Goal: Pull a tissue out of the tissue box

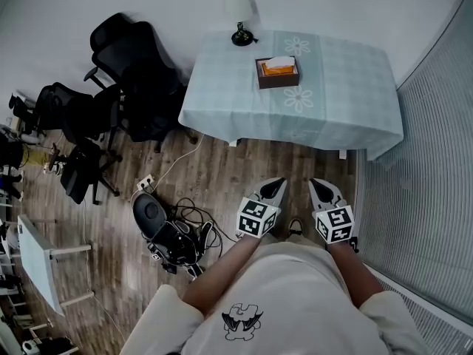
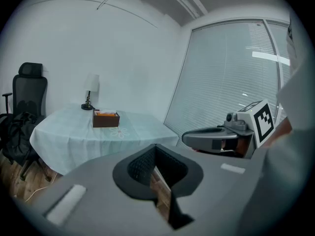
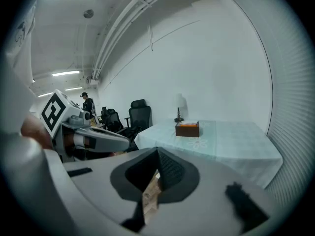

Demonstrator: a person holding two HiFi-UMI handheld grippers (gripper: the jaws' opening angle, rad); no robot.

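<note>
A brown tissue box (image 1: 278,72) with a white tissue showing at its top stands on a table (image 1: 347,95) covered by a pale green cloth, far ahead of me. It also shows small in the left gripper view, tissue box (image 2: 106,118), and in the right gripper view, tissue box (image 3: 187,129). My left gripper (image 1: 277,184) and right gripper (image 1: 318,186) hang side by side over the wooden floor, well short of the table. Both point toward it, shut, with nothing between the jaws. The left gripper (image 2: 155,145) and right gripper (image 3: 157,150) each see the other at their side.
A lamp (image 1: 240,15) stands at the table's back edge, left of the box. Black office chairs (image 1: 137,72) crowd the left of the table. Cables and a dark device (image 1: 166,231) lie on the floor left of me. Window blinds (image 1: 436,168) run along the right.
</note>
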